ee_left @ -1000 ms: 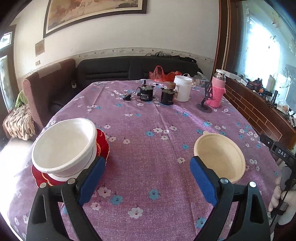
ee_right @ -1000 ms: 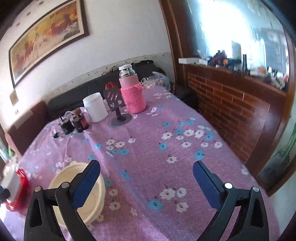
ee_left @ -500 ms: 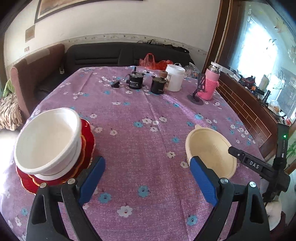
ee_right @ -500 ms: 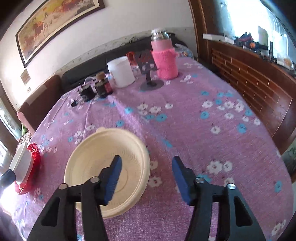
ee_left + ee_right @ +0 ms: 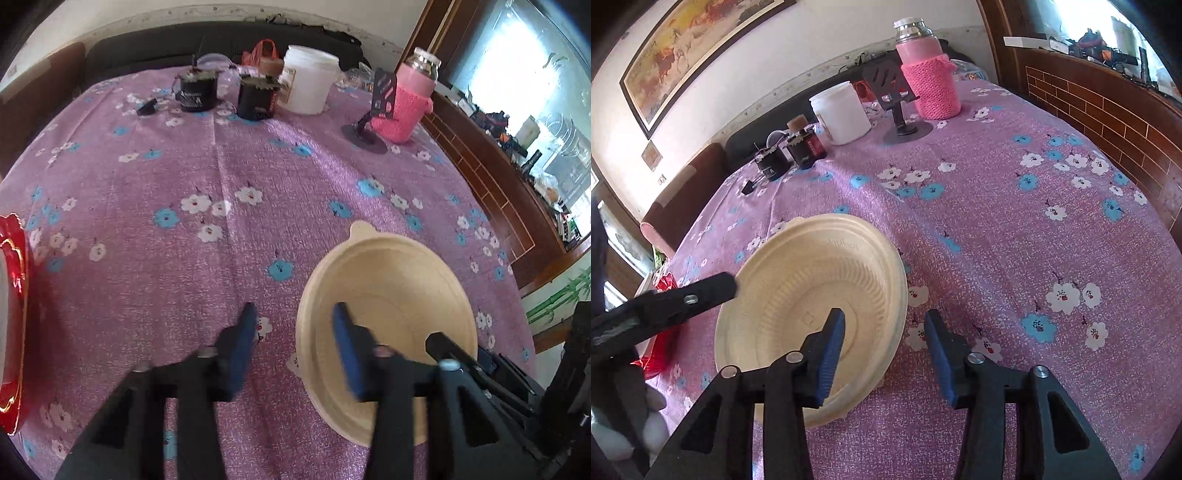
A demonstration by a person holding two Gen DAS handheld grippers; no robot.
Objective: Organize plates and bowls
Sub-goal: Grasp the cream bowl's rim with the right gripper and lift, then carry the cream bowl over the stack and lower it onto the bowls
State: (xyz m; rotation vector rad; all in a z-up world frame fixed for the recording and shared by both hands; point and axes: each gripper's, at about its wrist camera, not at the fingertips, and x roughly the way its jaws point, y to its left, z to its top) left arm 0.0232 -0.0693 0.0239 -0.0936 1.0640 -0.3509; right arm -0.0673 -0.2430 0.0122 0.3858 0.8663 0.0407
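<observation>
Both tongs half-open, gripping nothing, each straddling the cream bowl point(image 5: 812, 306) rim: right tongs point(image 5: 884, 343) over its right edge, left tongs point(image 5: 295, 343) over its left edge. Bowl on tabletop point(image 5: 258, 166); red plate point(image 5: 13, 317) far left.

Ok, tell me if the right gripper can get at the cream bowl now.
Probably yes. The right gripper is open and straddles the cream bowl's near rim, one finger inside, one outside. Nothing lies between them; the left gripper straddles the opposite rim.
</observation>
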